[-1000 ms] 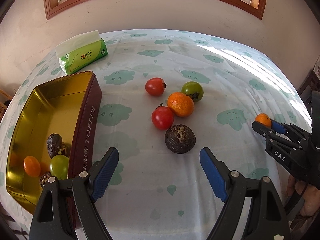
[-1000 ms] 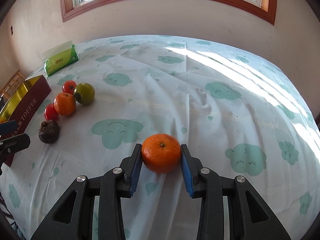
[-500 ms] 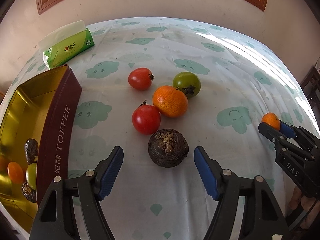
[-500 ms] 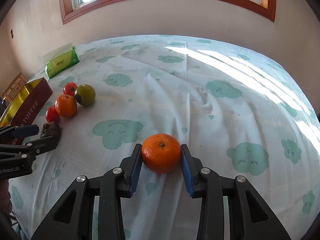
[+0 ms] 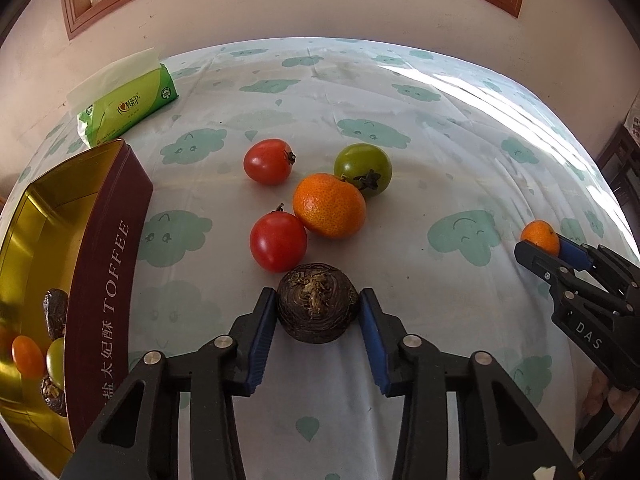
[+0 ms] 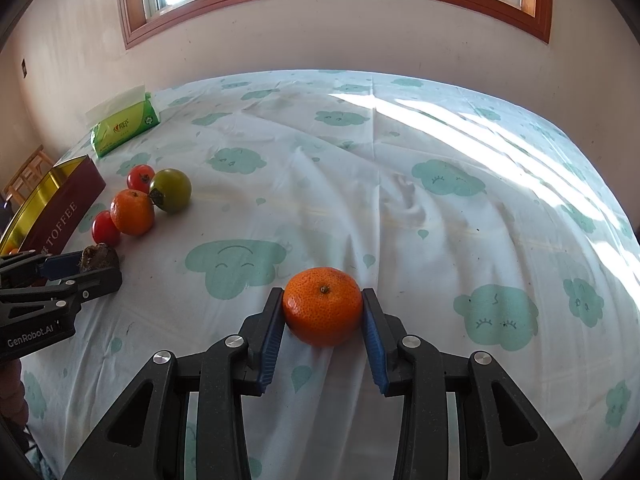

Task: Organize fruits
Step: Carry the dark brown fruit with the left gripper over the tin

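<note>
About 4 fruits sit in the toffee tin [image 5: 108, 264]; 4 wait on the desk [image 5: 440, 184]. The closing left claw [image 5: 318, 320] brackets a water chestnut [image 5: 318, 308]; the right claw [image 6: 323, 322] clenches a mandarin [image 6: 323, 306].

Toffee tin [image 5: 108, 280] cut off left

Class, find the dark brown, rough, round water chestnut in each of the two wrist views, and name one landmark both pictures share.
Left wrist view: the dark brown, rough, round water chestnut sits at bottom centre, between the closing jaws of the left gripper.
Right wrist view: it shows at the far left edge, partly hidden by those fingers.
Shared landmark: the green tissue pack at the far left of the cloth.
</note>
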